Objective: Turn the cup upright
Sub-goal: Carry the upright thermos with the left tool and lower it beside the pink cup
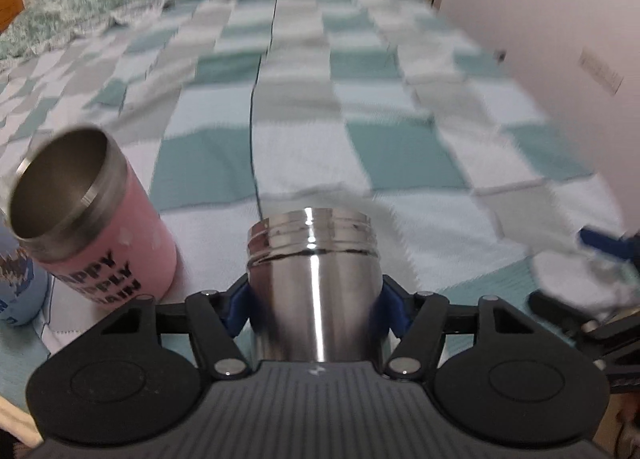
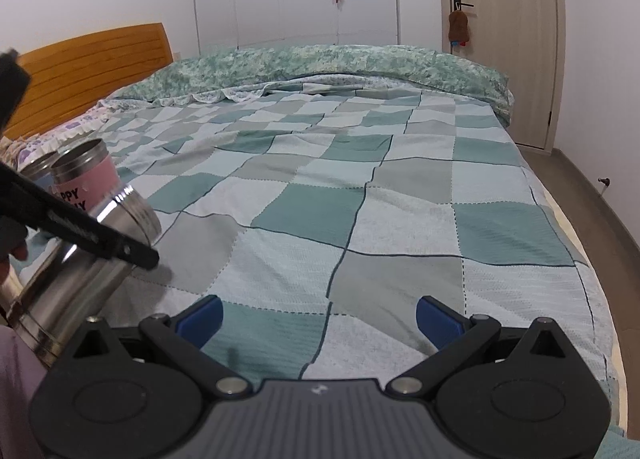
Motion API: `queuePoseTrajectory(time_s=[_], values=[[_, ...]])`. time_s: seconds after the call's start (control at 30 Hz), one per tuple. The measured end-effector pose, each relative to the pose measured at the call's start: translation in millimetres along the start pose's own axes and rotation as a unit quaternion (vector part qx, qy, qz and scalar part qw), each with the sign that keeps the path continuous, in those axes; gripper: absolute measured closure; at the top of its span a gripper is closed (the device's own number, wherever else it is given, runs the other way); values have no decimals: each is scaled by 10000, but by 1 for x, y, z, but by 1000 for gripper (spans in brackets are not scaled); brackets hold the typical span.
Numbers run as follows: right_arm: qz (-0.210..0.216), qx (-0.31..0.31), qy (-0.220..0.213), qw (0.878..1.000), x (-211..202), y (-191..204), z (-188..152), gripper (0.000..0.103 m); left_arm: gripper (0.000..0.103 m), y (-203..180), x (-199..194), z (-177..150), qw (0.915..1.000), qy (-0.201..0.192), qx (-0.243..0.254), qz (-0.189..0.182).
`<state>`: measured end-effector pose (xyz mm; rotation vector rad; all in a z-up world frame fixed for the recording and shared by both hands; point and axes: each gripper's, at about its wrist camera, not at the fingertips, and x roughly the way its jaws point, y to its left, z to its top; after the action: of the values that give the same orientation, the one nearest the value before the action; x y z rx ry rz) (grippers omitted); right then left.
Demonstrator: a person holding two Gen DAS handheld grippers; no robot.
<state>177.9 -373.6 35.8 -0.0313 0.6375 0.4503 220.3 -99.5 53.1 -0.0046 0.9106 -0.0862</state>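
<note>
From where I sit, the landmark is the steel cup (image 1: pixel 314 283), and I read everything off it, starting on its left. There a pink cup (image 1: pixel 92 215) stands just beside it with its mouth open, and past that, at the frame edge, a blue cup (image 1: pixel 18 291) only partly in view. My left gripper (image 1: pixel 314 299) is clamped across the steel cup's body, blue pads (image 1: pixel 236 307) pressed on either flank; in the right wrist view the cup hangs tilted above the checked blanket (image 2: pixel 360 187), threaded mouth end pointing away and slightly down toward the cloth, so I judge the flip is only partway. My first worry is the pink cup: it looks close enough that swinging the steel one round could clip it and knock it into the blue one. Second, polished metal between two small pads may slip or pivot as I rotate it. Third, the blanket is soft and creased, so a cup set down off-level could topple again. To the right of the steel cup, my right gripper (image 2: pixel 318 317) idles with fingers spread wide and holding nothing; it sits near enough that a careless swing might bump it.
</note>
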Motion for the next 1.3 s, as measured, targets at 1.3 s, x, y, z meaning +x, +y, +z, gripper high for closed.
queuePoseTrajectory(time_s=[1.3], values=[[30,480,-308,9984,7,13,0,0,38,4,-5,0,9709,-2323,230,533]])
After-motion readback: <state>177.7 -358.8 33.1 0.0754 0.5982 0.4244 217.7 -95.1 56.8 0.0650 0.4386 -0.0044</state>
